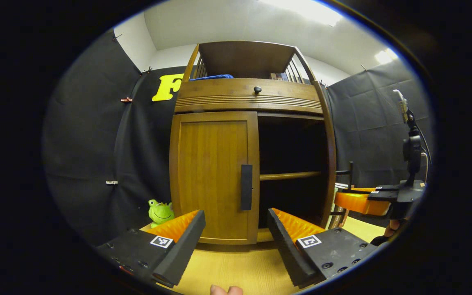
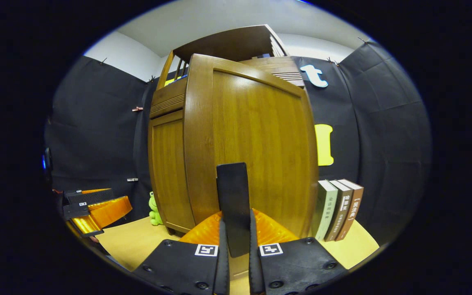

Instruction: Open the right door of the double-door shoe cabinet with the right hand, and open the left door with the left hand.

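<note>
The shoe cabinet (image 1: pixel 252 98) is glossy brown wood with a ribbed drawer front, standing on the pale wood-grain counter (image 1: pixel 240 266). Its right door (image 2: pixel 256 143) stands swung open; the right tongs (image 2: pixel 236 246) are clamped on its flat dark bar handle (image 2: pixel 232 200). The left door (image 1: pixel 213 176) is closed, its matching handle (image 1: pixel 246 186) just ahead of the left tongs (image 1: pixel 236 235), which are spread wide and touch nothing.

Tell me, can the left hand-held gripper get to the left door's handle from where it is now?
Probably yes. The left hand-held gripper is open and faces the closed left door, with its dark handle straight ahead between the fingers. Nothing stands between them; the right door is swung away.
</note>
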Tool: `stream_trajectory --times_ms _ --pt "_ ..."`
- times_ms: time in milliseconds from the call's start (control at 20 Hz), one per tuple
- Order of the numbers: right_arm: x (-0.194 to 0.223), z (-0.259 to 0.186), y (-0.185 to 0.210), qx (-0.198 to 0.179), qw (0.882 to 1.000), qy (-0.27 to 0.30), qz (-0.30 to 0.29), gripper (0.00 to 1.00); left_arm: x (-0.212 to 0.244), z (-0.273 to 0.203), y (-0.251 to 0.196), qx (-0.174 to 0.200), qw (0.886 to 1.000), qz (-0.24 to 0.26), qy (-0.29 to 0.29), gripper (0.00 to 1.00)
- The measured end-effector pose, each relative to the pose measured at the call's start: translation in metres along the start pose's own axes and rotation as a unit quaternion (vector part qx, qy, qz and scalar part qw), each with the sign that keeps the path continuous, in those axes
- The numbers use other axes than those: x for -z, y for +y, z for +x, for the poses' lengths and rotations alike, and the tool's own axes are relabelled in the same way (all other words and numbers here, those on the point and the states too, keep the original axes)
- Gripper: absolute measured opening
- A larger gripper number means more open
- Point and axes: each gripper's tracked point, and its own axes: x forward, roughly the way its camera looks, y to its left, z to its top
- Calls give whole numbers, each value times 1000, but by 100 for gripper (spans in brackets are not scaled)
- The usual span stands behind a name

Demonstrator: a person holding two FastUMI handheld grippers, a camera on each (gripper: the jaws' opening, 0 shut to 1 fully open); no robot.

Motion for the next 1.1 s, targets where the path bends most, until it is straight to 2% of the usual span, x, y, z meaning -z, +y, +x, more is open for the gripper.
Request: stream_trajectory --times_ms 50,150,200,350,450,500,550,600,750,800,850,900,1050,1100 --pt "-2 -7 -8 8 1000 -1 -1 22 0 -1 -3 1 1000 1 0 93" --pt "-6 -22 -26 28 1000 -3 -4 22 -1 -1 -11 6 1000 1 -2 93" --pt "-8 -30 -36 41 999 -5 -8 17 -1 0 -16 10 1000 0 -2 93" --pt "-13 -47 -65 77 997 -8 -27 21 0 2 -28 18 1000 -1 -1 94" --pt "-16 -57 -83 95 995 -9 -39 20 0 3 -36 24 1000 -1 -2 94" --pt "-17 -62 -90 100 994 -8 -39 16 -1 4 -39 28 1000 -2 -2 94" --pt "-18 -66 -97 107 994 -9 -37 20 1 4 -43 30 1000 -1 -3 94" --pt "-21 -70 -107 116 993 -11 -36 20 0 5 -45 32 999 -1 -3 94" --pt "-25 -82 -132 143 989 -13 -43 15 1 9 -53 38 999 -4 -2 93" --pt "-26 -84 -138 150 988 -13 -43 5 0 10 -56 40 999 -4 -3 93" --pt "-28 -87 -144 158 986 -14 -44 15 1 10 -58 41 999 -4 -3 93" --pt "-28 -88 -148 160 986 -14 -44 15 1 12 -60 42 999 -4 -2 95" --pt "-29 -93 -155 173 984 -15 -46 15 5 14 -61 44 999 -3 2 95" --pt "-28 -95 -156 179 983 -15 -48 5 5 15 -62 43 999 -2 3 95"
